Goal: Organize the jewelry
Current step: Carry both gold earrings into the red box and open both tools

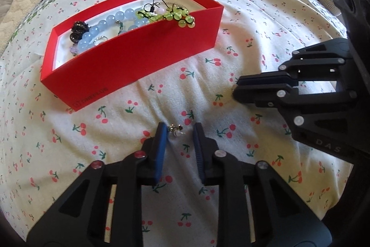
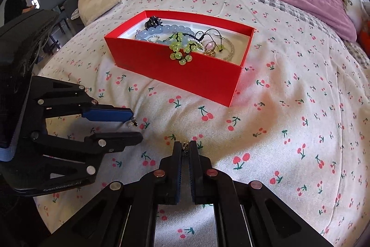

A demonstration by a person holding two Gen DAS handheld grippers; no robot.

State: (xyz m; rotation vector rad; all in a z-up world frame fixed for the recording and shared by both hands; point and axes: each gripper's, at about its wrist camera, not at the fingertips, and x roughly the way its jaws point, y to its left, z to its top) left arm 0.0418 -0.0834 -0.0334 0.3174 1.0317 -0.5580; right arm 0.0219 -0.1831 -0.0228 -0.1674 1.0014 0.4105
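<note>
Left tool [image 1: 178, 131] stands slightly open around a small earring [image 1: 177, 129] on the bed [image 1: 254, 43]; right tool [image 2: 185, 145] pinches a tiny metal piece [image 2: 185, 144]. Ahead, past bare sheet, the red box [image 2: 185, 75] spills green beads [image 2: 181, 56] over its rim.

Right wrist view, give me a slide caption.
Right gripper pinches a small earring on the cherry-print bedspread, red jewelry box ahead.

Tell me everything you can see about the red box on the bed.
The red box is a long, open-topped rectangle, seemingly cardboard, with a white inside and small lettering low on its front wall. It sits on the cherry-print bedspread, apart from both grippers. Inside lie blue beads, a dark piece and green beads spilling over the front rim.
</note>
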